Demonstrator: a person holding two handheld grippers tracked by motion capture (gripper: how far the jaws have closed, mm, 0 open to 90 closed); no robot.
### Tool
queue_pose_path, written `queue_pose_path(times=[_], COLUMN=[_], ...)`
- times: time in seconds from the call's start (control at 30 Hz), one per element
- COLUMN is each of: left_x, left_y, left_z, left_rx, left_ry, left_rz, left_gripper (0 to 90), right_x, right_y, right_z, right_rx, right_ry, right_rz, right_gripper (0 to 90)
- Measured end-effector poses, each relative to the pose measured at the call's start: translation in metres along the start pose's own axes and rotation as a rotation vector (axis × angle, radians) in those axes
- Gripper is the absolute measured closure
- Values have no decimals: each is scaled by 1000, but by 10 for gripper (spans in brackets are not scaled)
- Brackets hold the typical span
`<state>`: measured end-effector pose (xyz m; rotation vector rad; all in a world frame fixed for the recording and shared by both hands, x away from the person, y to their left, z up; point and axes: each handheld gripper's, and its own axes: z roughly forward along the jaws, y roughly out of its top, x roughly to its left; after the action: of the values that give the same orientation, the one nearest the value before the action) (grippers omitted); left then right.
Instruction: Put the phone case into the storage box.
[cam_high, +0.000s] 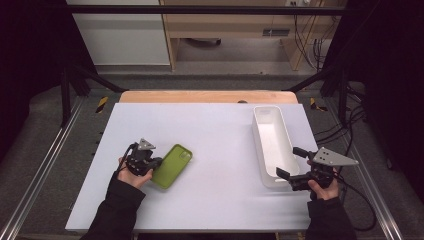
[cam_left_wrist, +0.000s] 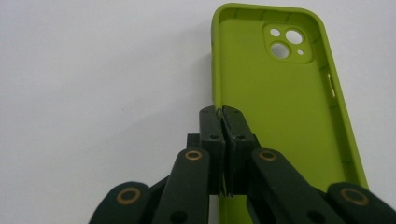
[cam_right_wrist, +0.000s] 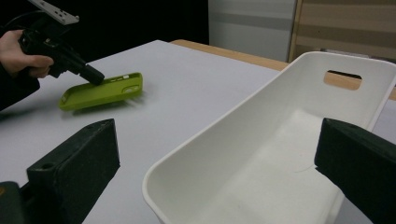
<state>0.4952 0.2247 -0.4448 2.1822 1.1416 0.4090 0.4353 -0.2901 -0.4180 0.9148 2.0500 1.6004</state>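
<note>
We see a pale lavender-white sheet (cam_high: 210, 150) covering the light wooden table (cam_high: 207, 96), whose bare far edge shows. Beyond it lies grey carpeted floor (cam_high: 210, 77), a white cabinet panel (cam_high: 120, 35) and light wooden shelving (cam_high: 230, 25) with dangling black cables (cam_high: 307, 45). Black metal frame bars (cam_high: 200, 9) and aluminium rails (cam_high: 40, 170) flank the table's side edges. Dark curtains close both sides.

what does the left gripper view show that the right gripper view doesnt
Left gripper view alone: the inside of the green phone case, its camera cutout, and the left gripper shut on the case's side wall.

Right gripper view alone: the white bin with its handle slot, the right gripper open with one jaw on each side of the bin's near end, and the case from outside, one end tilted up off the table.

Both: the green case, the left gripper pinching it, the white table.
</note>
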Motion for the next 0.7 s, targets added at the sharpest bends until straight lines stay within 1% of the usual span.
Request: queue_pose_path(times=[0.07,0.1,0.27,0.3,0.37,0.43,0.7], left_x=[-1,-1,-4,-4,-6,-6,-11], left_y=[1,1,5,5,7,7,11], left_z=[-4,-4,-13,-13,-17,-19,-29], left_rx=[-19,-19,-55,-55,-75,-79,-119], left_ry=[0,0,-2,-2,-7,-8,-14], left_rz=[3,3,11,11,14,19,35], left_gripper=[879,879,880,879,879,879,879], right_x=[0,0,0,0,0,0,0], right_y=[0,0,0,0,0,0,0], right_z=[0,0,0,0,0,0,0], right_rx=[0,0,0,0,1,1,3], right_ry=[0,0,-2,-2,-2,-2,1], right_rz=[-1,-1,1,0,0,0,2], right_gripper=[5,5,5,5,5,5,5])
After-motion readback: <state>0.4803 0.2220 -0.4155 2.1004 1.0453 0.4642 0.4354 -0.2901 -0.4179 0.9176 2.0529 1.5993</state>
